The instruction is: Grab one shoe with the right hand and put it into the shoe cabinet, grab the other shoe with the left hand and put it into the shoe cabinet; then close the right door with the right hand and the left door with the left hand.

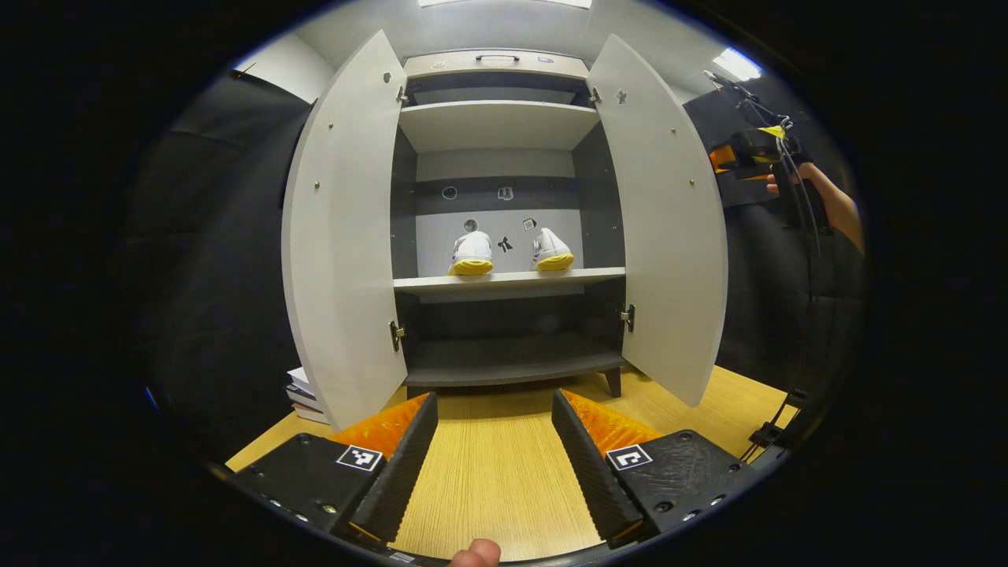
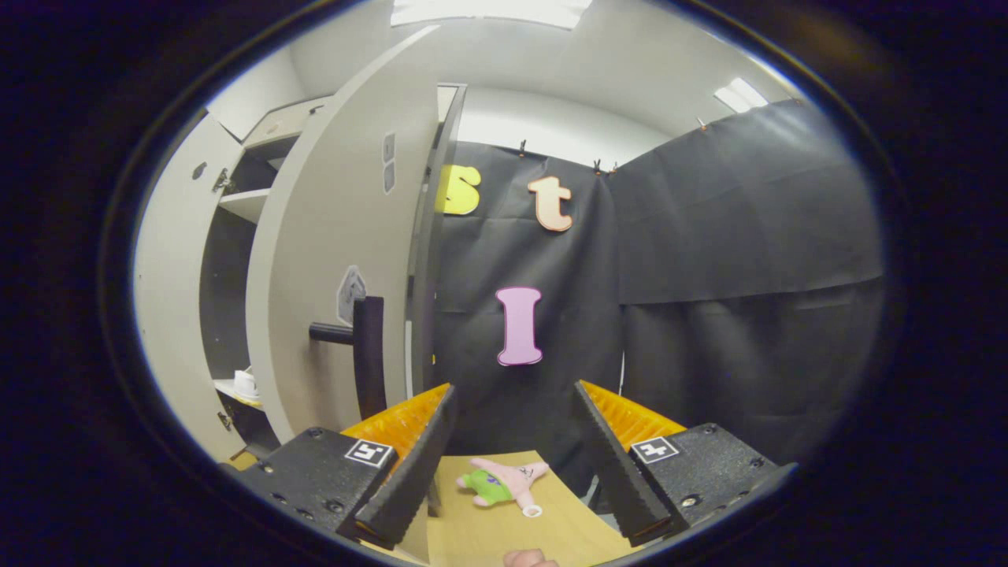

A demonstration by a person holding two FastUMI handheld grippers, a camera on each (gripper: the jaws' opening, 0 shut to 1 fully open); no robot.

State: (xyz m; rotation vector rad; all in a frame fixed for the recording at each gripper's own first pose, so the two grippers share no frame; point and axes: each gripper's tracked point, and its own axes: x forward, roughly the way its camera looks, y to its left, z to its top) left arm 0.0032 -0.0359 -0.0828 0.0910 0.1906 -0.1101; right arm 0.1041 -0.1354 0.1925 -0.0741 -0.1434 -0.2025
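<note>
Two white sneakers with yellow soles, the left shoe and the right shoe, stand side by side, apart, on the middle shelf of the pale grey shoe cabinet. Its left door and right door both stand open. The left hand-held gripper is spread wide over the wooden floor, holding nothing. The right hand-held gripper is likewise spread and empty, near the right door's dark handle, not touching it.

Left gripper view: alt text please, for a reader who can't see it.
Two shoes sit on the middle shelf of a cabinet with both doors wide open. The left tongs stand open over the wooden floor.
</note>
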